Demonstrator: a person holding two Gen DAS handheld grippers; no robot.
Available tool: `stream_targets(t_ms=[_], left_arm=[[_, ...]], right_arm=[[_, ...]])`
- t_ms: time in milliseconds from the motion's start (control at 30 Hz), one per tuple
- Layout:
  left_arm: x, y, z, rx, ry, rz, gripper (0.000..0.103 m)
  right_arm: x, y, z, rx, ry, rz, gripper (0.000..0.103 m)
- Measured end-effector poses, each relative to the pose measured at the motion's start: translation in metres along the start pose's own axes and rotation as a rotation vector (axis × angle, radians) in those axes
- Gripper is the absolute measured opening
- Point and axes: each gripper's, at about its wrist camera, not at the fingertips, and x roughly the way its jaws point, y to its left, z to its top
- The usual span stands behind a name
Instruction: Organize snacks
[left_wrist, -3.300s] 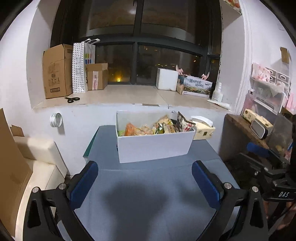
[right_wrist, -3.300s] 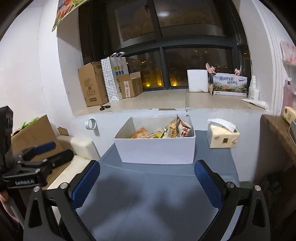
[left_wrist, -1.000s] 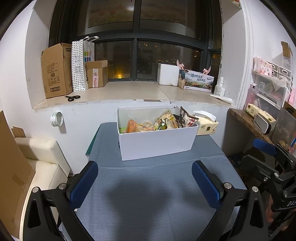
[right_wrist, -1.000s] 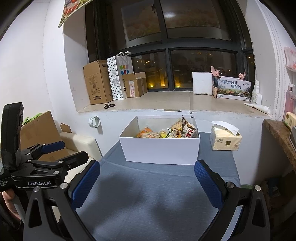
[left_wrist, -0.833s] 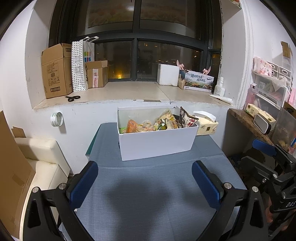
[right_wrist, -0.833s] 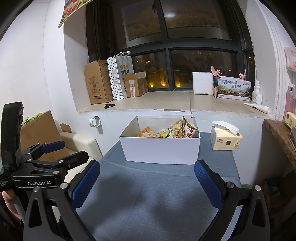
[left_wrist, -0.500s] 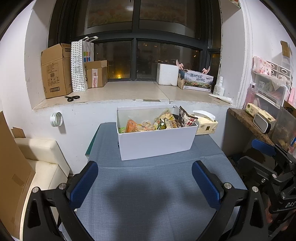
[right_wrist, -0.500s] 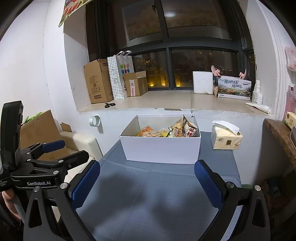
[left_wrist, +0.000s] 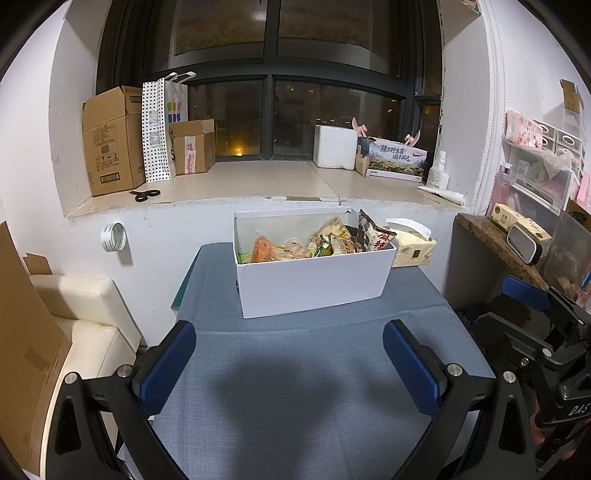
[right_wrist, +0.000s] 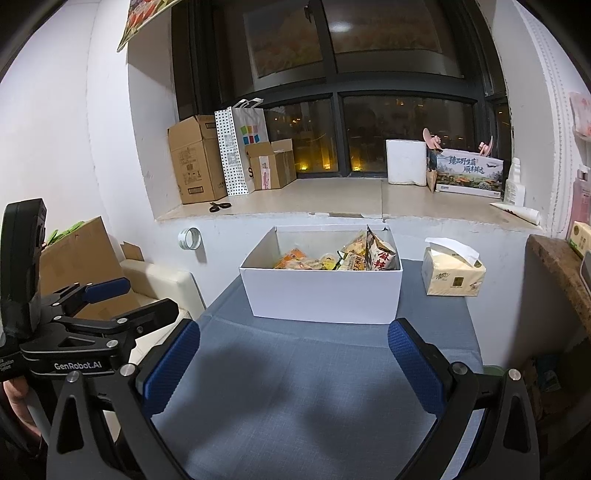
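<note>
A white box (left_wrist: 314, 284) full of snack packets (left_wrist: 295, 251) stands at the far side of the blue-grey table (left_wrist: 288, 387). It also shows in the right wrist view (right_wrist: 325, 295), with the snack packets (right_wrist: 354, 256) inside. My left gripper (left_wrist: 291, 354) is open and empty, held above the table's near part, well short of the box. My right gripper (right_wrist: 295, 356) is open and empty too, at a similar distance. Each gripper shows at the edge of the other's view.
A tissue pack (right_wrist: 452, 275) sits right of the box. A windowsill (left_wrist: 258, 181) behind holds cardboard boxes (left_wrist: 110, 140), a paper bag, scissors (left_wrist: 147, 194) and cartons. A cream seat (left_wrist: 74, 302) is at the left; a wooden shelf (left_wrist: 495, 240) at the right.
Both grippers have drawn back and risen slightly from the box over the last seconds, then held nearly still. Both stay open and empty.
</note>
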Motion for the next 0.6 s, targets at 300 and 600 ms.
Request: stream_targets(t_ms=[300, 600], left_arm=[[0.0009, -0.0005, 0.0002, 0.000, 0.003, 0.000, 0.103], [0.0013, -0.0013, -0.0002, 0.005, 0.003, 0.000, 0.103]], right_arm=[[-0.0001, 0.0000, -0.0002, 0.001, 0.001, 0.000, 0.103], [-0.0007, 0.0001, -0.0015, 0.003, 0.002, -0.001, 0.103]])
